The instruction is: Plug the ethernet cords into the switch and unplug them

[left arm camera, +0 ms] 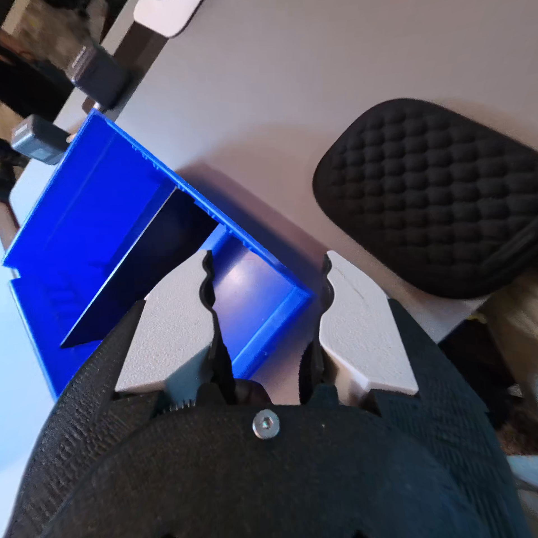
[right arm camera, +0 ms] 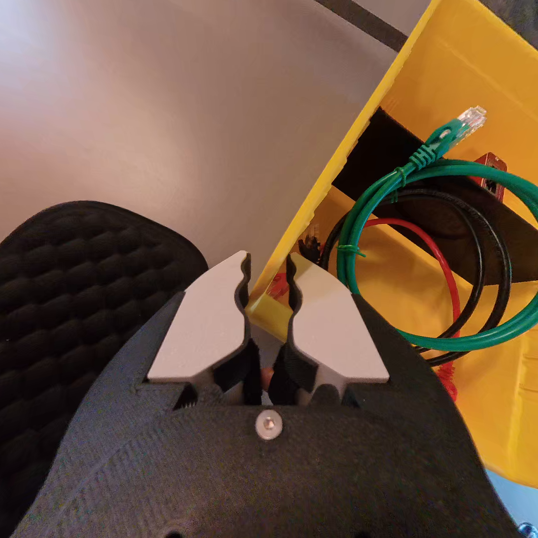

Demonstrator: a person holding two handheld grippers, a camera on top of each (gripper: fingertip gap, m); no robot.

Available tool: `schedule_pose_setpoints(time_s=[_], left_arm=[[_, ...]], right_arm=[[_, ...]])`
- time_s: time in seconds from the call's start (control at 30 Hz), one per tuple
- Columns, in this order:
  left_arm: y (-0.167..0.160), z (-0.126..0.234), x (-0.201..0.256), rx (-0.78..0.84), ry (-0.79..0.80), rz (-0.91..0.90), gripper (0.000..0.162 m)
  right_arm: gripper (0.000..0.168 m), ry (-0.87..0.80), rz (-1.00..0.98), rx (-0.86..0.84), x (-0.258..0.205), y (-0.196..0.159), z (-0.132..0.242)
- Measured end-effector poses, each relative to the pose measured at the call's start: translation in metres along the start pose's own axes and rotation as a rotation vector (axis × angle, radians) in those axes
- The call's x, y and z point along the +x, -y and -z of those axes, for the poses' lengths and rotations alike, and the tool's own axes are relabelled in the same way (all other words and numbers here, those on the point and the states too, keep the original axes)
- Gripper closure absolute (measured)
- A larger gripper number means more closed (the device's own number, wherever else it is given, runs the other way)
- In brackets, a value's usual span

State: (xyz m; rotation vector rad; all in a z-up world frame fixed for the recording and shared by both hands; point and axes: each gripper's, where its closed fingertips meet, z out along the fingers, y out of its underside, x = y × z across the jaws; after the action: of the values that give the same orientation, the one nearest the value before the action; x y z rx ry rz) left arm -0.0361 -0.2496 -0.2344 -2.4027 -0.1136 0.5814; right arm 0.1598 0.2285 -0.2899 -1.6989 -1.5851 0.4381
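Left gripper (left arm camera: 266, 262) is wide apart, nothing between its fingers, hovering over the near corner of a blue bin (left arm camera: 270, 326). The bin sits on a pale table (left arm camera: 262, 102) and has a dark divider (left arm camera: 163, 256) running across it; the compartments in sight look bare. A black quilted case (left arm camera: 431, 198) lies on the table to the right of the bin, apart from it. Two grey clamps (left arm camera: 96, 78) sit on the far table edge beyond the bin, blurred. No switch can be made out in either view.

Right gripper (right arm camera: 267, 262) has its fingers close together with a narrow gap, straddling the near corner of a yellow bin (right arm camera: 454, 58); the rim passes between the tips. Whether the pads actually press the wall, cannot tell. Nothing else is held.

The ethernet cords are inside the yellow bin, right of the gripper: a green ethernet cord (right arm camera: 454, 340) coiled and tied with thin green ties, its clear plug (right arm camera: 471, 119) pointing up and away over a dark divider (right arm camera: 407, 163); a black cord (right arm camera: 495, 262) coiled under it; a red cord (right arm camera: 436, 262) beneath both. A red plug end (right arm camera: 278, 283) shows at the bin corner, just behind the right finger. The same quilted case fills the lower left of the right wrist view, beside the yellow bin.
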Motion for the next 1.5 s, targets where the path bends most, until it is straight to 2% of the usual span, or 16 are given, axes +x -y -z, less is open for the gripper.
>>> schedule_pose_setpoints(time_s=[0.07, 0.17, 0.27, 0.3, 0.6, 0.8, 1.17, 1.27, 1.4, 1.5], left_arm=[[0.003, 0.005, 0.009, 0.033, -0.062, 0.015, 0.091], [-0.015, -0.015, 0.02, -0.07, -0.136, -0.014, 0.093], [-0.019, -0.039, 0.021, -0.041, -0.163, -0.041, 0.116], [-0.016, -0.044, 0.021, -0.013, -0.174, -0.029, 0.119], [0.005, -0.069, 0.003, 0.118, -0.102, 0.039, 0.119], [0.018, -0.085, -0.009, 0.179, -0.023, 0.081, 0.12], [0.035, -0.103, -0.028, 0.258, 0.114, 0.191, 0.123], [0.042, -0.098, -0.029, 0.318, 0.086, 0.258, 0.123], [0.059, -0.059, -0.033, 0.501, -0.018, 0.344, 0.117], [0.05, -0.024, -0.057, 0.567, 0.06, 0.392, 0.115]], right_arm=[[0.145, -0.015, 0.032, -0.004, 0.0, 0.002, -0.002], [0.145, -0.027, 0.076, -0.026, -0.004, 0.008, -0.008], [0.144, -0.036, 0.132, -0.048, -0.011, 0.018, -0.017], [0.144, -0.03, 0.135, -0.048, -0.015, 0.022, -0.02], [0.143, 0.038, 0.201, -0.026, -0.059, 0.067, -0.053], [0.142, 0.116, 0.27, -0.016, -0.115, 0.1, -0.068], [0.136, 0.318, 0.437, 0.093, -0.253, 0.155, -0.076], [0.135, 0.369, 0.459, 0.117, -0.285, 0.168, -0.078], [0.133, 0.434, 0.489, 0.151, -0.322, 0.183, -0.079], [0.133, 0.469, 0.506, 0.18, -0.345, 0.191, -0.079]])
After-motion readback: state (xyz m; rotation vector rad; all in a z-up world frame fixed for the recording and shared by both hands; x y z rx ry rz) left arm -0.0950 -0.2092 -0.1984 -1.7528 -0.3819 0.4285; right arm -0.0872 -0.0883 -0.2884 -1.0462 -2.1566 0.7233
